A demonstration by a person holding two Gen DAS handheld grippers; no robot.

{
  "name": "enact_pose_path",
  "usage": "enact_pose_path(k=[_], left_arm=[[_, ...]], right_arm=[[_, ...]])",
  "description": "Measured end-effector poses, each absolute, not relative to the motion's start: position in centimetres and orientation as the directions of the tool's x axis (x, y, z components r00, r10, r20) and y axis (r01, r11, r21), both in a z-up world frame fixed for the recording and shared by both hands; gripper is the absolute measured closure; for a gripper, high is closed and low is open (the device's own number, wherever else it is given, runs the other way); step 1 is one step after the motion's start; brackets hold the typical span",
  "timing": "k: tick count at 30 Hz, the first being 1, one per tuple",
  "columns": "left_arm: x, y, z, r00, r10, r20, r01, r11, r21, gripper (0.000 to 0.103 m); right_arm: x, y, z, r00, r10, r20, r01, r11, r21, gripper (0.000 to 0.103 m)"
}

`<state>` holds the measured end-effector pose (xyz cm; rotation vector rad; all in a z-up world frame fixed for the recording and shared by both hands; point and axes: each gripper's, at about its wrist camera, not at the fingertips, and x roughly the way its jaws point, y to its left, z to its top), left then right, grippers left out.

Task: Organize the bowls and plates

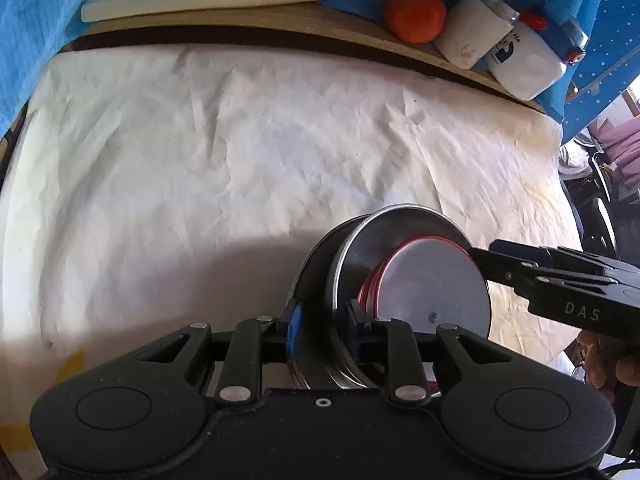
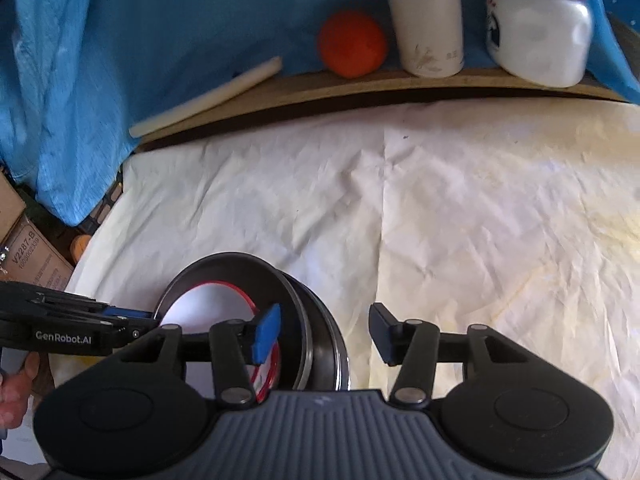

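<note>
On white cloth (image 1: 200,140): two steel bowls (image 1: 352,248), one red-rimmed plate (image 1: 436,280).

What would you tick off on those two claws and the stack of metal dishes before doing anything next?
1. Right claw clear of the dishes: ok, it stands open with nothing between its fingers.
2. Left claw let go of the steel bowl rim: cannot tell, the rim sits between its blue pads.
3. Red-rimmed plate nested in the bowl: ok.
4. Stack resting flat on the white cloth: cannot tell, it looks tilted.
5. Orange ball and white jar out of the way: ok, on the far ledge.
</note>
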<state>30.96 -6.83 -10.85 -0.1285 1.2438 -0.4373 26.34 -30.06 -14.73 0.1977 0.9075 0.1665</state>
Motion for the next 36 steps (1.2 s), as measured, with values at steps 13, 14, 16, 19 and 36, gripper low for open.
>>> enact_pose_path(k=[13,14,16,19,36], left_arm=[[27.1,-5.6,-8.9,0.471,-0.313,-0.825,0.189,0.949,-0.252,0.018],[26.6,-5.6,-8.9,0.485,-0.311,-0.817,0.182,0.950,-0.253,0.018],[25.7,-5.7,-8.7,0.508,-0.305,-0.805,0.172,0.952,-0.252,0.014],[24.2,-5.6,-8.5,0.553,-0.288,-0.782,0.152,0.958,-0.245,0.009],[16.3,-6.3,-8.2,0.636,-0.238,-0.734,0.170,0.971,-0.168,0.001]], right_arm=[[22.0,-31.6,-13.4,0.700,0.304,-0.646,-0.127,0.943,0.306,0.016],[21.6,-31.7,-13.2,0.709,0.308,-0.634,-0.134,0.942,0.307,0.014],[20.8,-31.8,-13.0,0.722,0.317,-0.615,-0.147,0.939,0.311,0.009],[19.7,-32.1,-12.6,0.739,0.324,-0.591,-0.164,0.937,0.308,0.004],[13.2,-32.6,-12.6,0.755,0.338,-0.562,-0.218,0.937,0.271,0.000]])
